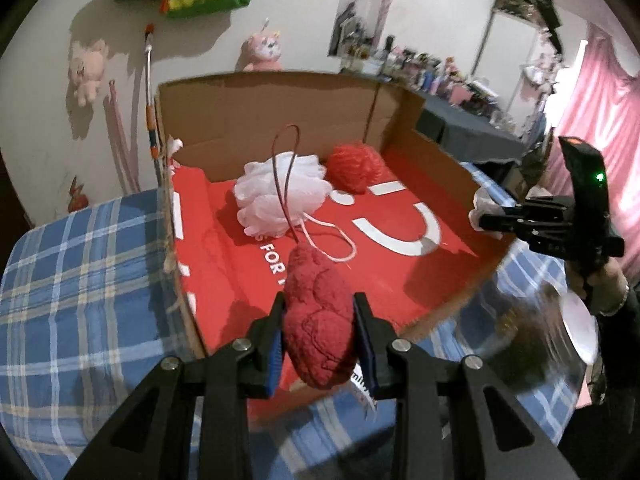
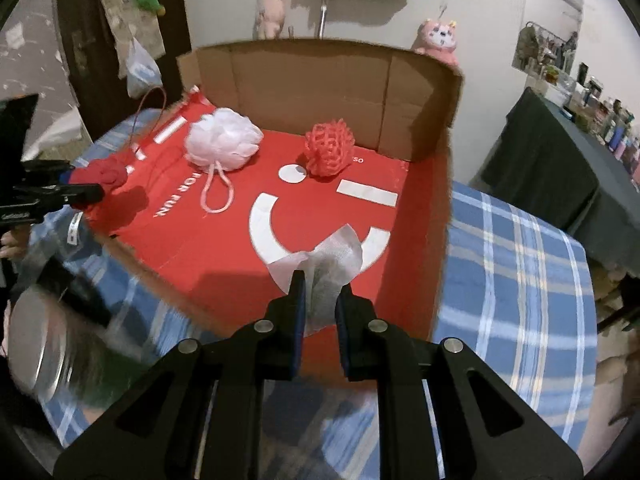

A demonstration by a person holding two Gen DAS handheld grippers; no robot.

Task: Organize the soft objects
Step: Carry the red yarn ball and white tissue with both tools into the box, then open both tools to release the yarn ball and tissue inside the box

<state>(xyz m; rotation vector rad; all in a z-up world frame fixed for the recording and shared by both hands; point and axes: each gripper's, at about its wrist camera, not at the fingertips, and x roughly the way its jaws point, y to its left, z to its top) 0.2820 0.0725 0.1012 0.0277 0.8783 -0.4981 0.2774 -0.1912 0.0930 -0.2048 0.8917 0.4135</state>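
Clamping a dark red plush piece (image 1: 320,320) at lower centre, the left gripper (image 1: 320,334) hovered over the red-floored cardboard box's (image 1: 436,148) near edge. The right gripper (image 2: 320,304), angled down, pinched a white fabric sachet (image 2: 332,264) above that floor, centre frame.

Cloth, mesh and cardboard surfaces

Between the fingers, a nubby red terry sponge (image 1: 320,328); beyond them, frilly white mesh pouf (image 1: 276,196), matt corrugated cardboard box (image 1: 260,108).
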